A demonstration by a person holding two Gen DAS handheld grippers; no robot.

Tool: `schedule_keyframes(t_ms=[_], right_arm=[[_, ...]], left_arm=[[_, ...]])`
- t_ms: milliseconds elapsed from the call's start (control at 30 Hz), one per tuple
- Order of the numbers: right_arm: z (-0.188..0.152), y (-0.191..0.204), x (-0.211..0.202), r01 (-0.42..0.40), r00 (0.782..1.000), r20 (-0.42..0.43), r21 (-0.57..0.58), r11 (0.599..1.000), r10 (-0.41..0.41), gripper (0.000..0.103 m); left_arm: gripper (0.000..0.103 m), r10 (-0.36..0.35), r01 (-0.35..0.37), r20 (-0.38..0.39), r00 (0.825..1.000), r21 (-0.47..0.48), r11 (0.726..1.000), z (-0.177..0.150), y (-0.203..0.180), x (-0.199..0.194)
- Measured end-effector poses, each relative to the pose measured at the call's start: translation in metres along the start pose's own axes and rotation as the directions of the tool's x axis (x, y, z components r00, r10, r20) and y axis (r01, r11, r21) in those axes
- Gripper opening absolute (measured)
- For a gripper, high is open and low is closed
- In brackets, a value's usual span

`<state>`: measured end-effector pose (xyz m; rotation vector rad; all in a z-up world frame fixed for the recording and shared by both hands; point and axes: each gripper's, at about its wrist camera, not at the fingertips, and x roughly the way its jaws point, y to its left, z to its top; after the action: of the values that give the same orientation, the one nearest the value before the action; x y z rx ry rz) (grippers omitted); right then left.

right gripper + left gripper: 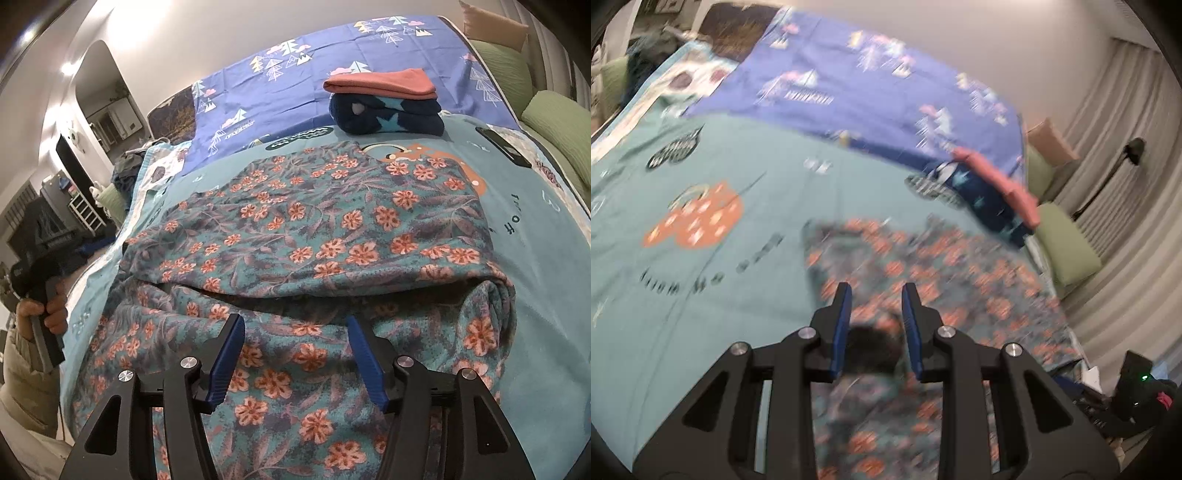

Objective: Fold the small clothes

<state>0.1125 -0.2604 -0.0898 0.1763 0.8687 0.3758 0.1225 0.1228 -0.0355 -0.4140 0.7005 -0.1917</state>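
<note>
Right hand-held gripper point(295, 325): jaws apart, blue pads clear of cloth, poised over the near fold of the floral garment point(306, 229). Left hand-held gripper point(874, 291): jaws apart with a narrower gap, nothing between them, above the same garment; view blurred. Garment lies partly folded on the teal blanket point(546, 295) on the bed. Beyond it, a folded pink piece point(380, 85) rests on a folded navy star-print piece point(388, 114), at the edge of the purple sheet point(280, 92).
</note>
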Motion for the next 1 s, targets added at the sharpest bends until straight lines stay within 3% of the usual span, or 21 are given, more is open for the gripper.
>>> schedule_keyframes(t_ms=[67,100,133,167,200,233,300,400,433,467,533,567,600,633,700,733,800,900,933,967,1000], right_arm=[[0.000,0.000,0.001,0.001,1.000,0.001,0.004,1.000,-0.001,0.060],[-0.001,0.000,0.001,0.002,1.000,0.002,0.006,1.000,-0.002,0.060],[-0.001,0.001,0.001,0.001,1.000,0.003,0.007,1.000,-0.001,0.061],[-0.002,0.001,0.001,0.001,1.000,0.003,0.007,1.000,-0.001,0.061],[-0.002,0.001,0.001,0.001,1.000,0.005,0.004,1.000,-0.001,0.061],[-0.003,0.001,0.000,-0.001,1.000,0.006,0.002,1.000,0.001,0.061],[-0.004,0.000,-0.001,-0.006,1.000,0.006,0.001,1.000,0.006,0.061],[-0.004,-0.002,0.000,-0.009,1.000,-0.002,0.005,1.000,0.009,0.062],[-0.004,-0.002,0.000,-0.009,1.000,-0.003,0.006,1.000,0.009,0.062],[-0.003,-0.002,0.000,-0.008,1.000,-0.001,0.006,1.000,0.008,0.062],[-0.004,-0.001,0.000,-0.006,1.000,0.004,0.005,1.000,0.006,0.062],[-0.004,-0.001,0.001,-0.006,1.000,0.005,0.007,1.000,0.006,0.063],[-0.005,-0.001,0.001,-0.007,1.000,0.006,0.010,1.000,0.006,0.063],[-0.005,-0.001,0.001,-0.007,1.000,0.007,0.011,1.000,0.007,0.063],[-0.005,-0.001,-0.001,-0.009,1.000,0.012,0.015,1.000,0.009,0.064],[-0.005,-0.001,-0.002,-0.010,1.000,0.015,0.017,1.000,0.010,0.064],[-0.007,-0.002,-0.005,-0.013,1.000,0.021,0.023,1.000,0.013,0.064],[-0.008,-0.005,-0.007,-0.012,1.000,0.022,0.027,1.000,0.011,0.064],[-0.008,-0.005,-0.007,-0.012,1.000,0.020,0.029,1.000,0.011,0.064],[-0.007,-0.006,-0.007,-0.013,1.000,0.019,0.030,0.999,0.012,0.064],[-0.007,-0.006,-0.007,-0.013,1.000,0.019,0.031,0.999,0.013,0.064]], left_arm=[[0.039,-0.040,0.041,-0.012,0.999,0.032,0.999,0.003,-0.005,0.010],[0.040,-0.022,0.024,-0.037,0.999,0.047,0.999,0.003,-0.007,0.021],[0.040,0.046,-0.042,-0.070,0.996,0.064,0.997,0.001,-0.005,0.034],[0.040,0.158,-0.147,-0.110,0.981,0.104,0.984,-0.004,0.000,0.047],[0.040,0.262,-0.242,-0.135,0.956,0.145,0.959,-0.010,0.004,0.057],[0.044,0.363,-0.333,-0.155,0.919,0.188,0.924,-0.018,0.011,0.067],[0.049,0.361,-0.339,-0.108,0.926,0.179,0.924,-0.028,0.021,0.058],[0.048,0.398,-0.380,-0.079,0.914,0.180,0.907,-0.023,0.014,0.046],[0.047,0.415,-0.401,-0.039,0.909,0.192,0.896,-0.018,0.005,0.039],[0.047,0.393,-0.383,-0.015,0.920,0.191,0.904,-0.015,-0.002,0.034],[0.047,0.246,-0.242,0.001,0.969,0.169,0.955,-0.005,-0.015,0.024],[0.047,0.156,-0.150,-0.026,0.987,0.160,0.976,0.001,-0.022,0.025],[0.047,0.101,-0.089,-0.067,0.993,0.159,0.983,0.004,-0.026,0.031],[0.047,0.061,-0.040,-0.128,0.990,0.156,0.987,0.006,-0.030,0.042],[0.047,0.033,0.005,-0.266,0.963,0.141,0.990,0.007,-0.033,0.071],[0.047,0.052,-0.006,-0.340,0.939,0.133,0.991,0.004,-0.031,0.089],[0.047,0.102,-0.055,-0.395,0.913,0.131,0.990,-0.004,-0.030,0.106],[0.047,0.098,-0.053,-0.373,0.923,0.128,0.990,-0.010,-0.031,0.105],[0.037,0.082,-0.039,-0.370,0.926,0.121,0.992,-0.010,-0.031,0.103],[0.015,0.062,-0.020,-0.366,0.929,0.117,0.993,-0.010,-0.032,0.101],[0.013,0.048,-0.004,-0.364,0.930,0.120,0.993,-0.010,-0.033,0.099]])
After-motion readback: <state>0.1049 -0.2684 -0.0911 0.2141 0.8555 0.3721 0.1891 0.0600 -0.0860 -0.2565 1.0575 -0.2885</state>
